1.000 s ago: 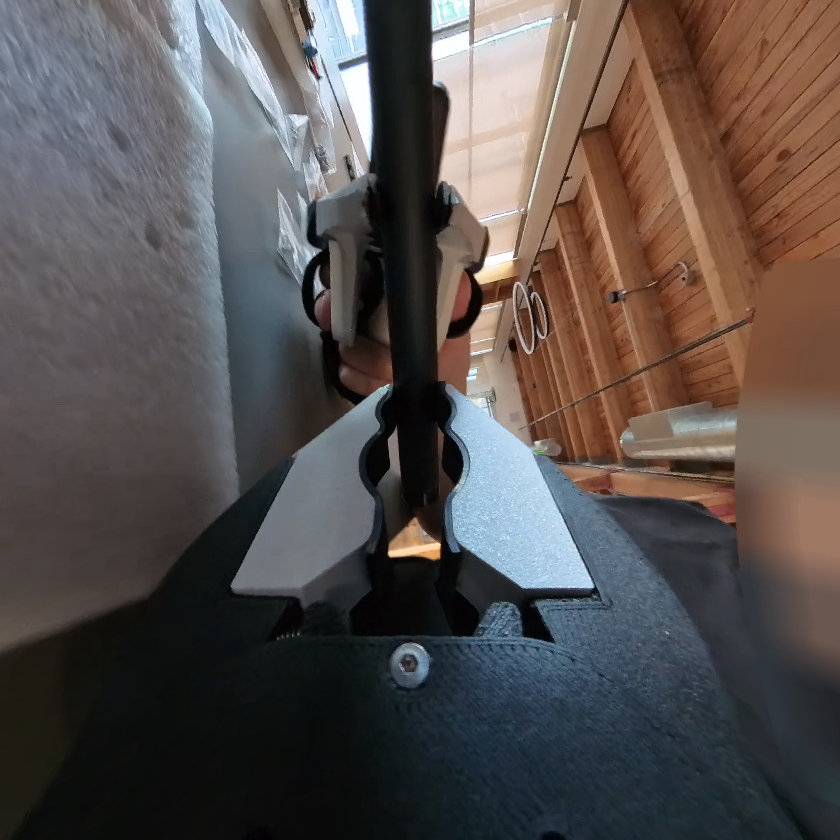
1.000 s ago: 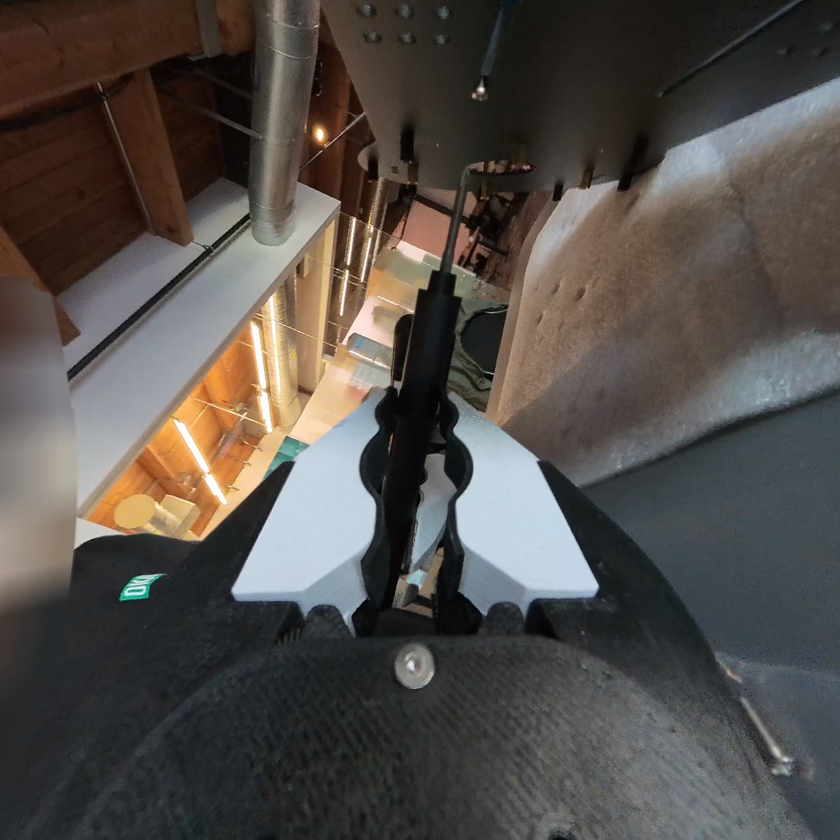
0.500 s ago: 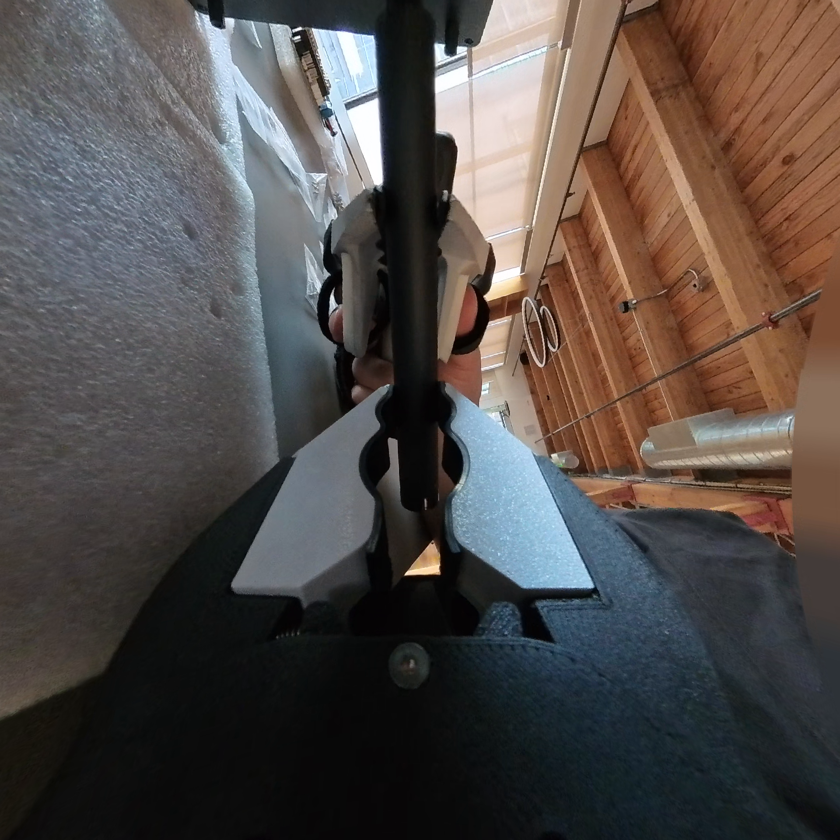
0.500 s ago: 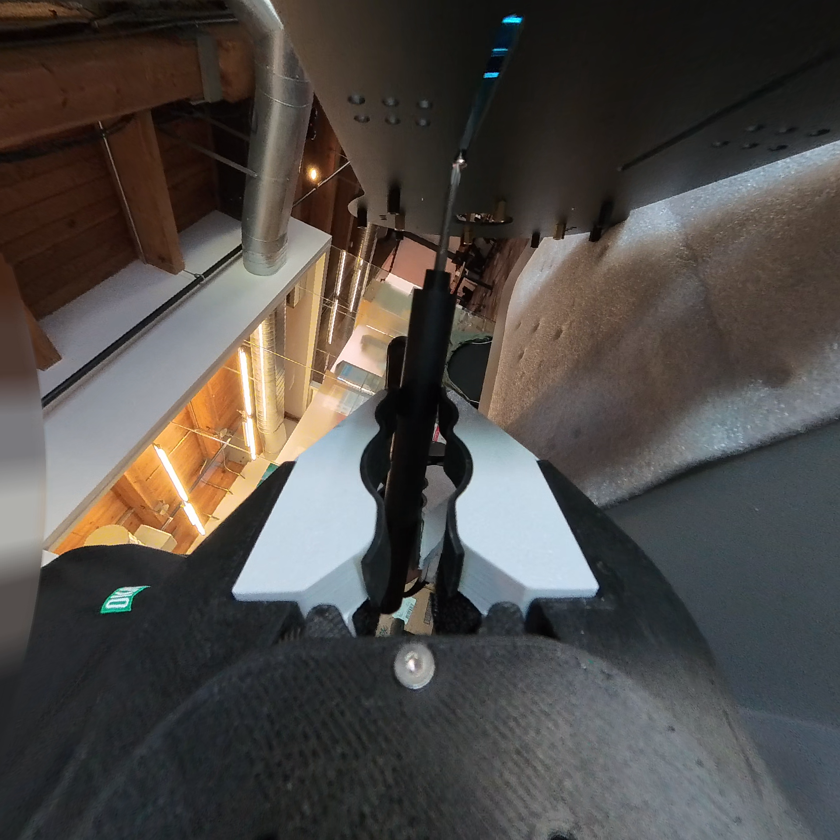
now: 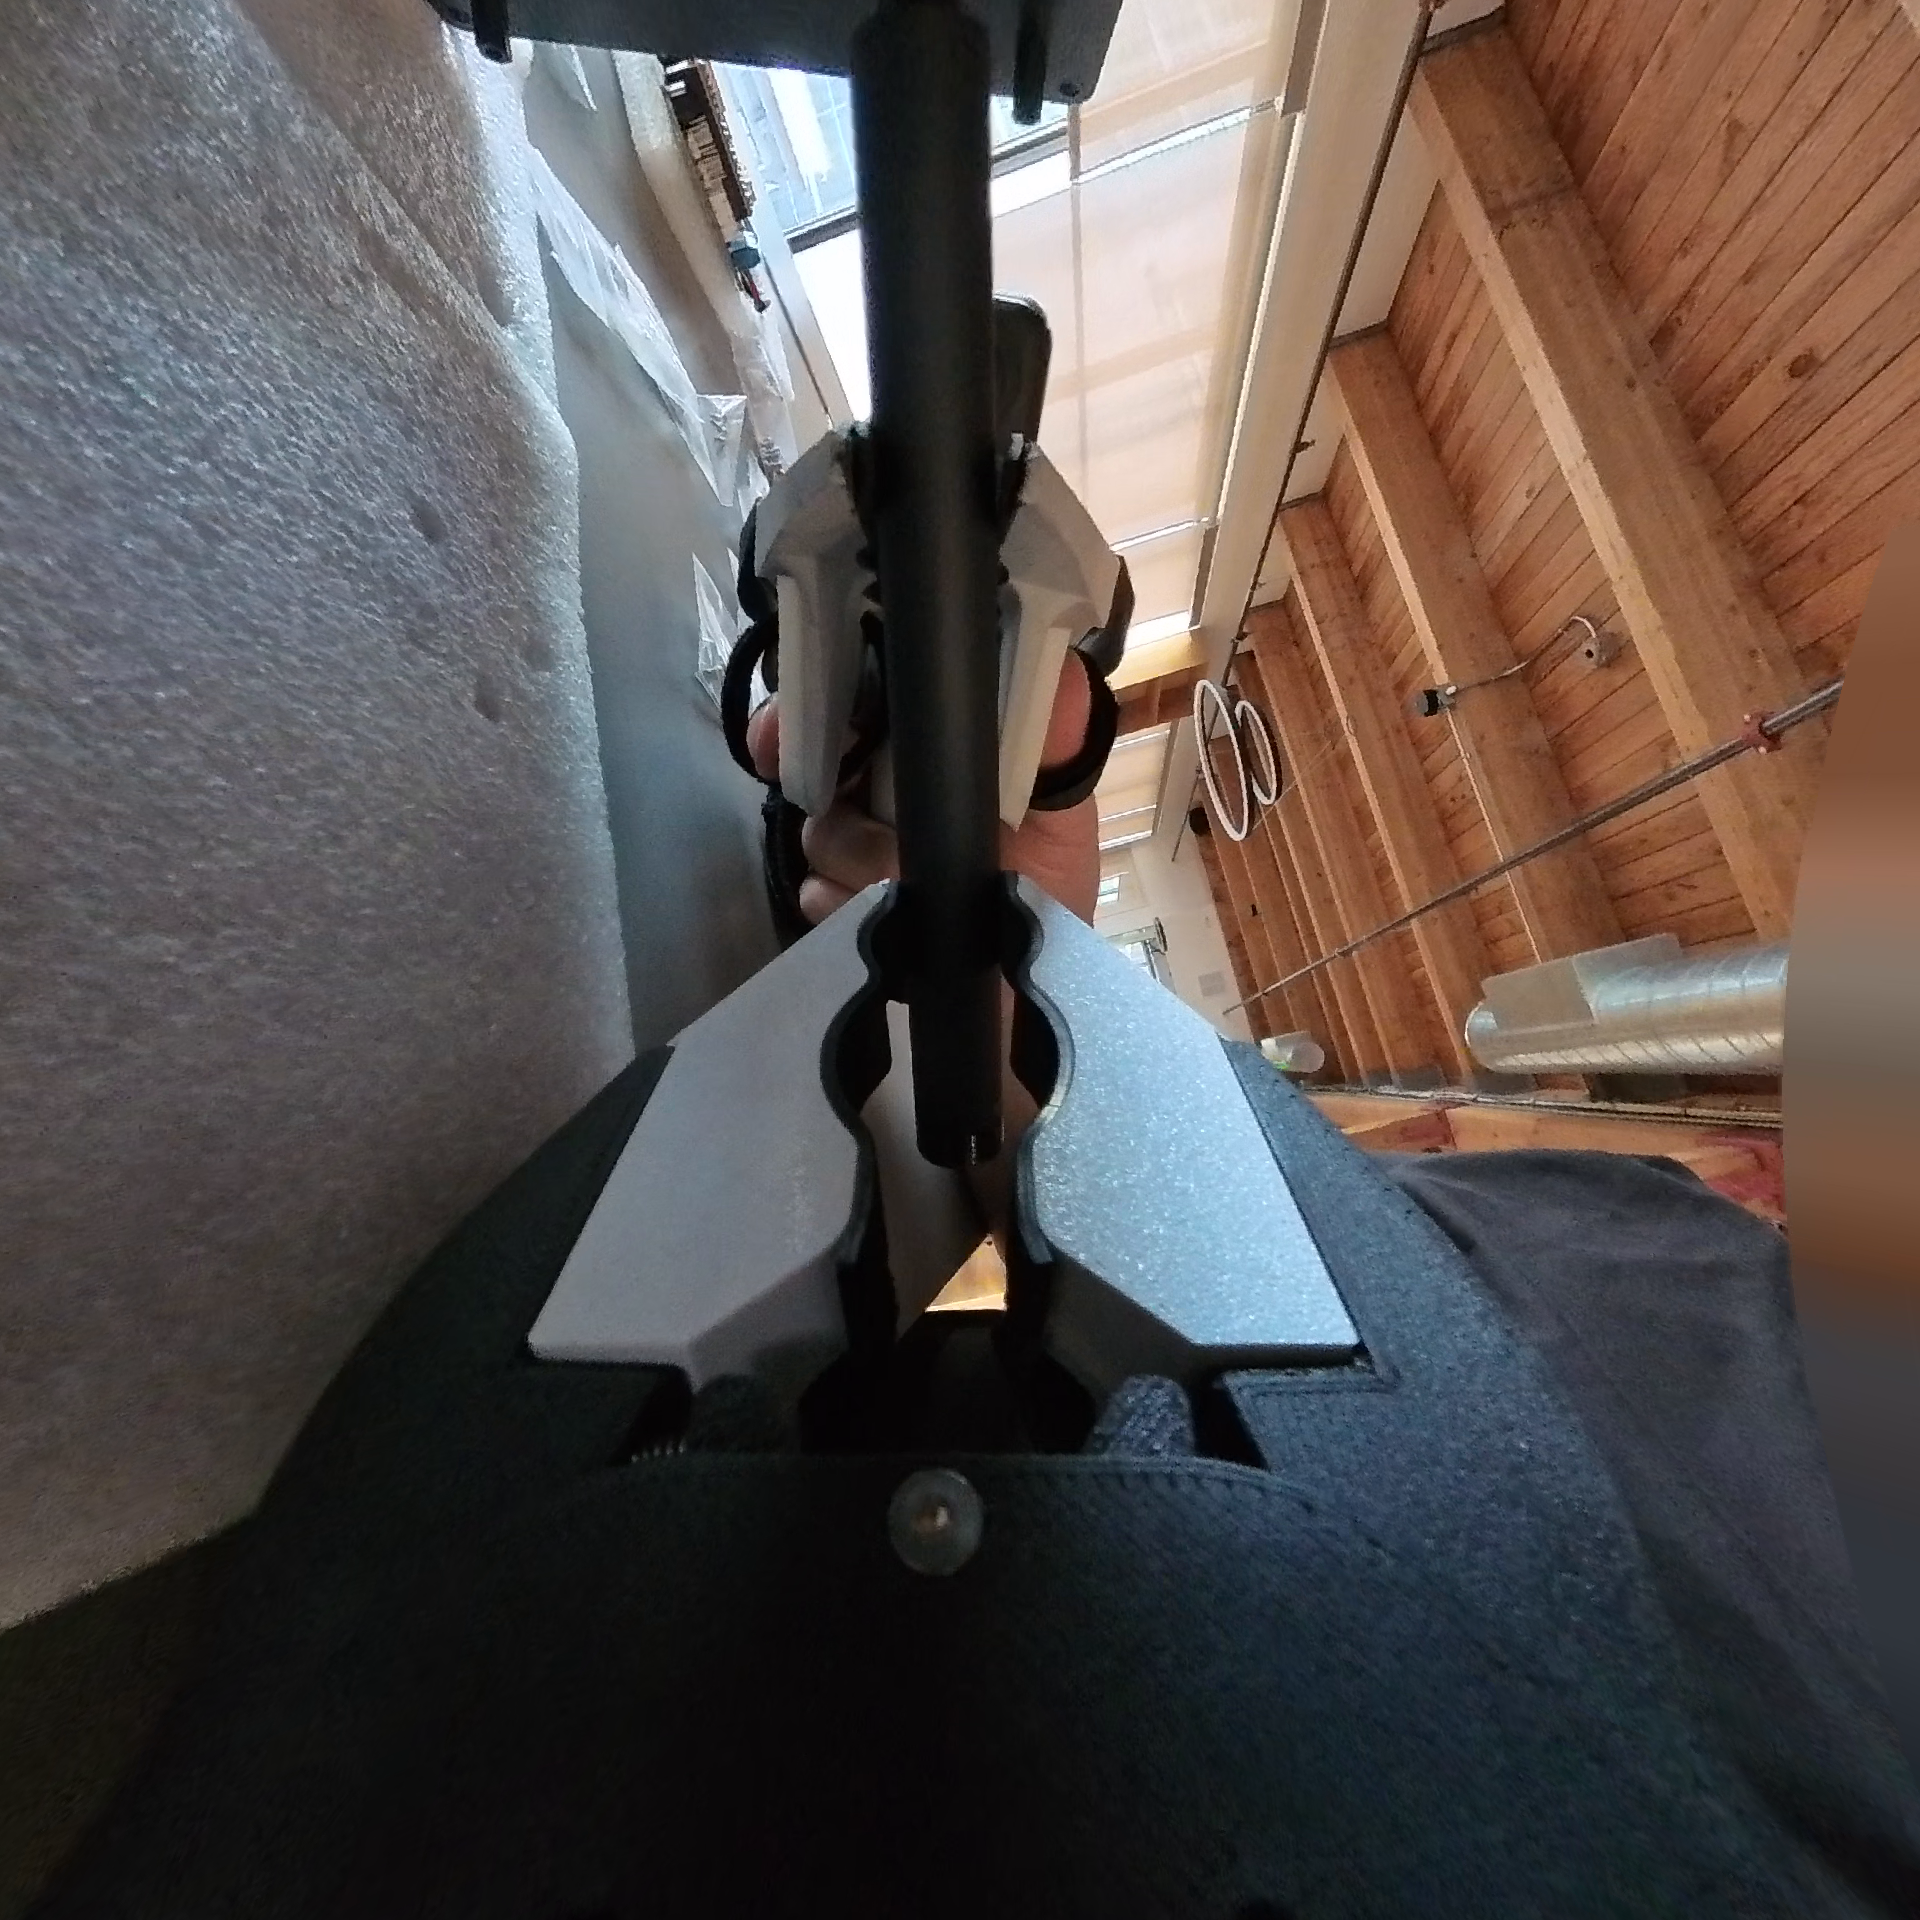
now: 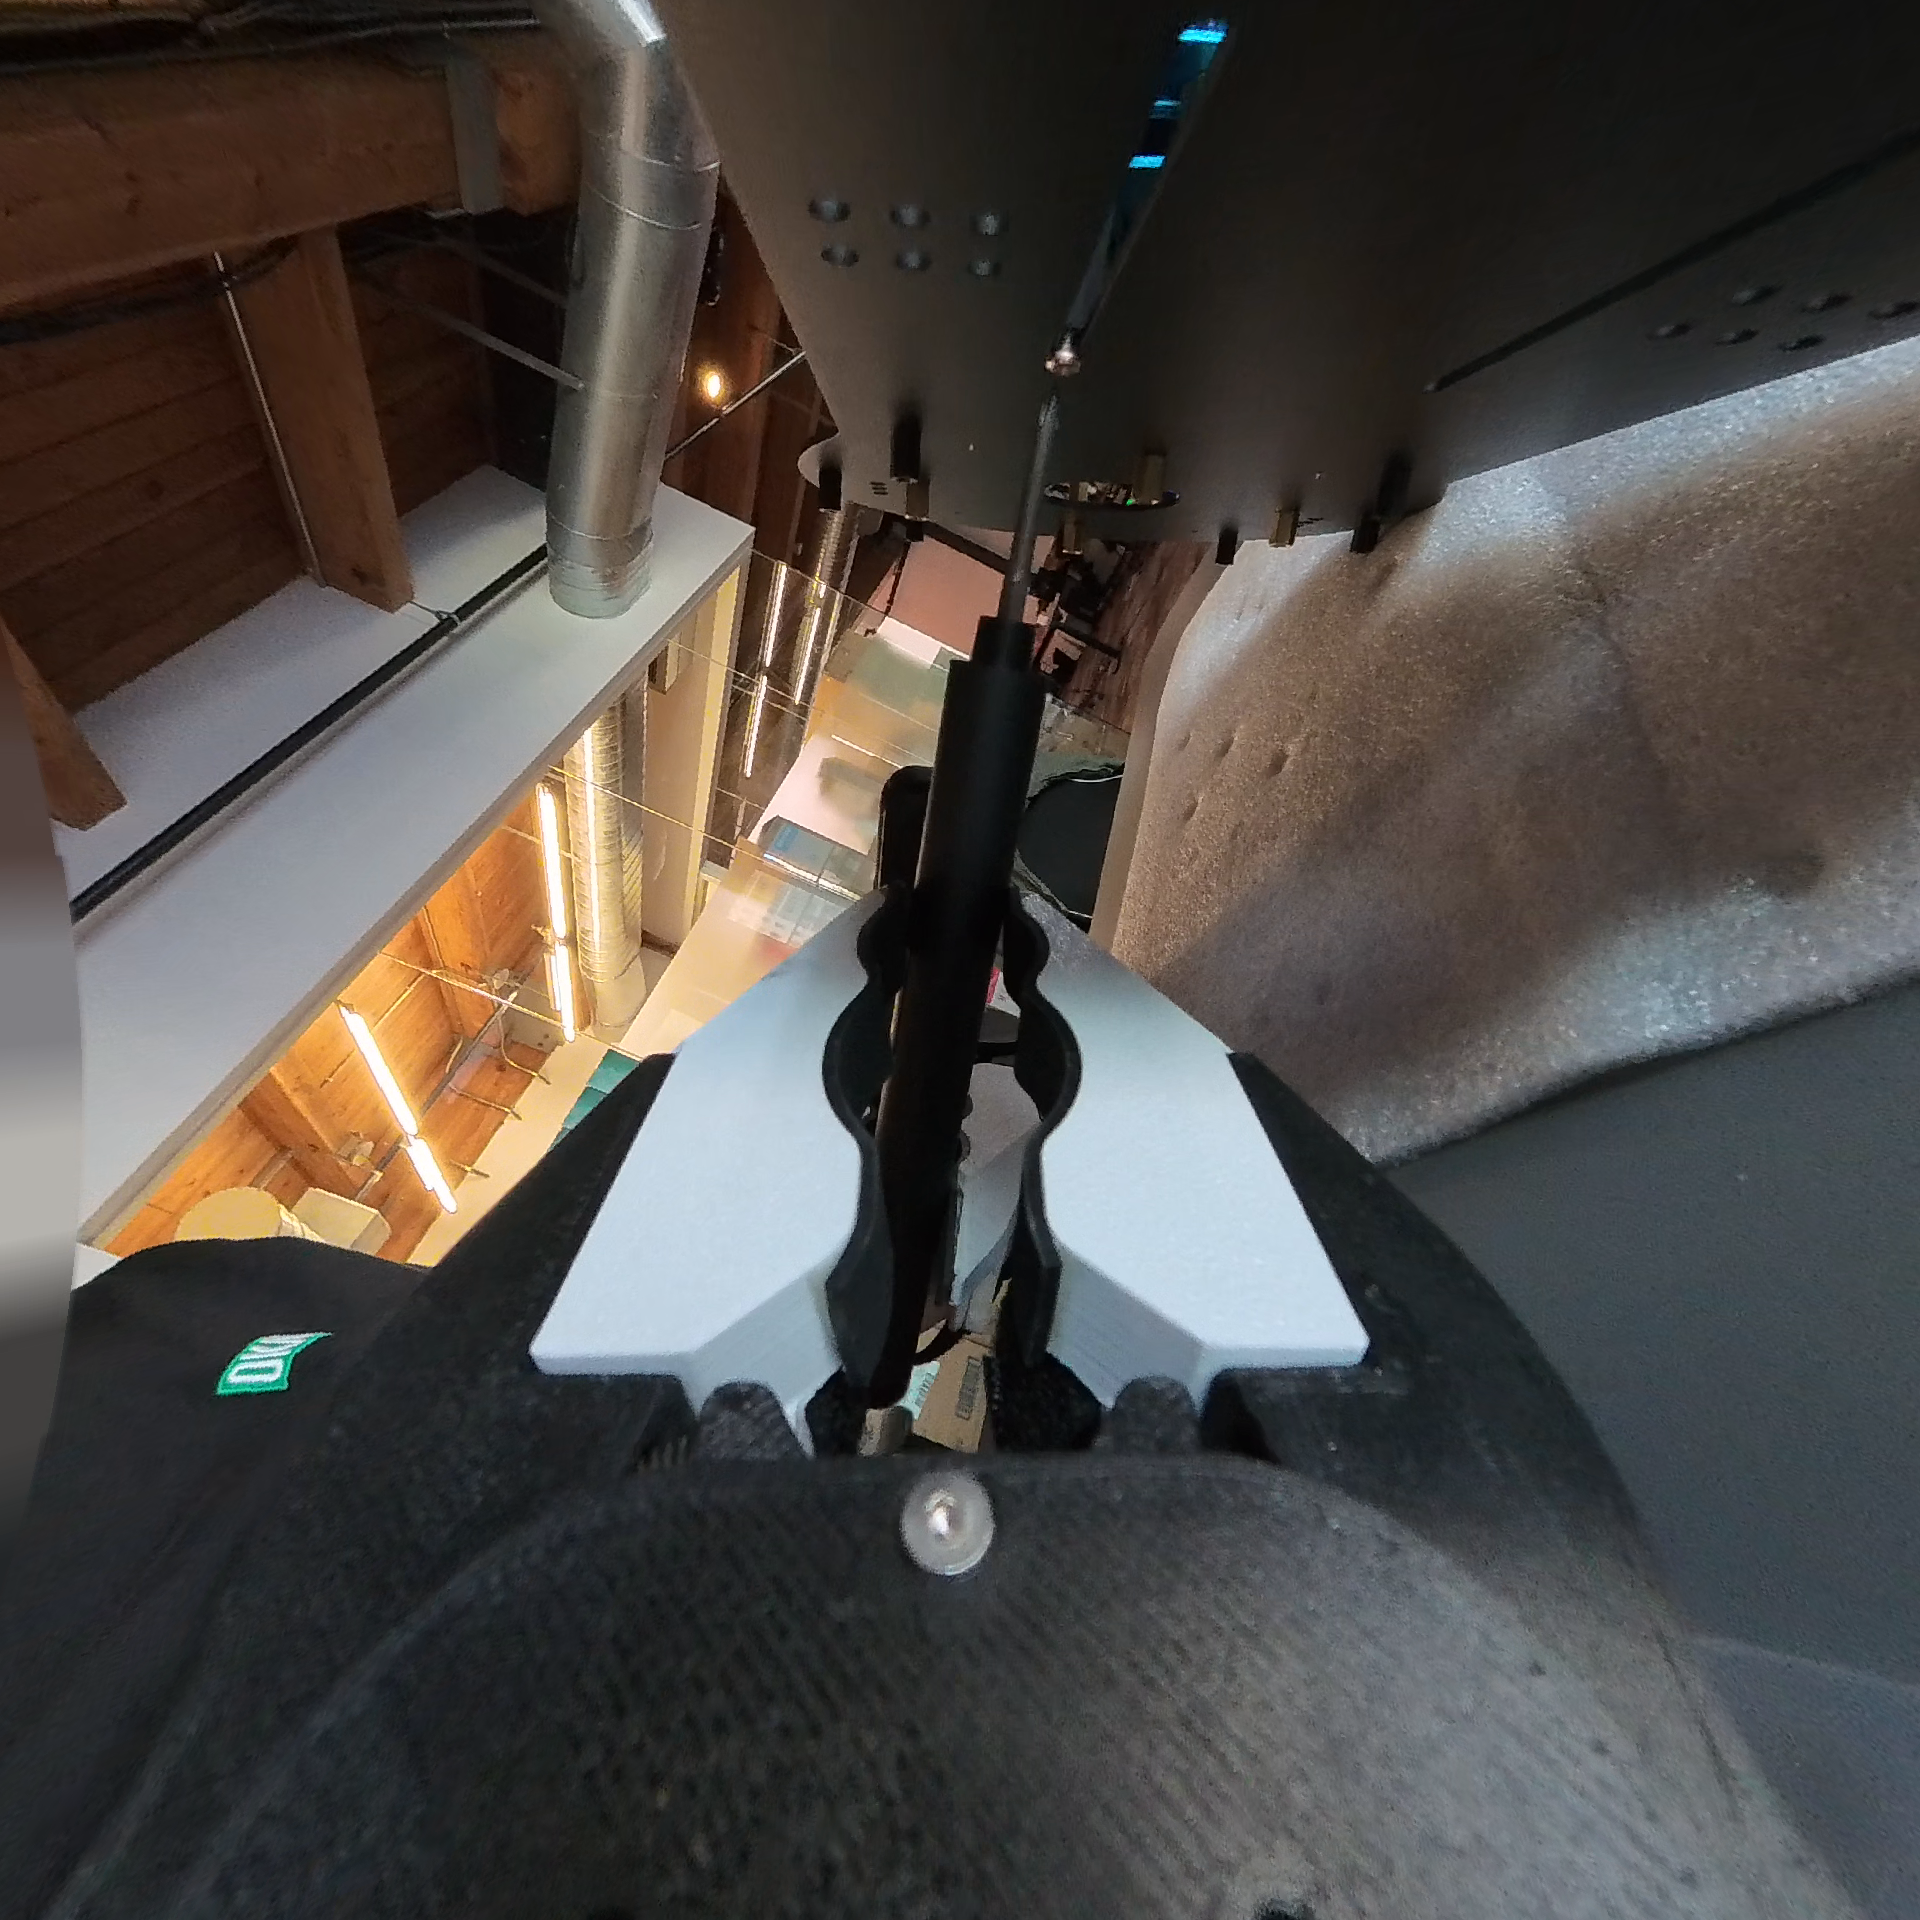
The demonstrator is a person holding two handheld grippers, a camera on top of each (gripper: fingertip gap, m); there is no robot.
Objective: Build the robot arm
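A black screwdriver (image 6: pixel 977 779) with a thin metal shaft (image 6: pixel 1034 488) points at a small screw (image 6: pixel 1065 358) on a grey metal plate (image 6: pixel 1351 208) with rows of holes. The shaft's tip sits at the screw head. My right gripper (image 6: pixel 951 914) is shut on the screwdriver's handle. In the left wrist view my left gripper (image 5: pixel 940 914) is shut on the rear end of the same handle (image 5: pixel 925 416). The right gripper (image 5: pixel 935 457) shows farther along it, with a hand behind it. The plate's edge (image 5: pixel 727 31) shows at the top.
White foam sheeting (image 5: pixel 260 623) stands close on the left, and it also shows in the right wrist view (image 6: pixel 1507 779). Wooden beams (image 5: pixel 1610 416) and a silver duct (image 6: pixel 623 312) are in the background. Standoffs (image 6: pixel 909 447) stick out along the plate's edge. Dark cloth (image 5: pixel 1558 1455) lies below.
Both grippers moved with the screwdriver toward the grey plate, which now looms larger. The shaft's tip shifted from the round cutout's edge to the small screw.
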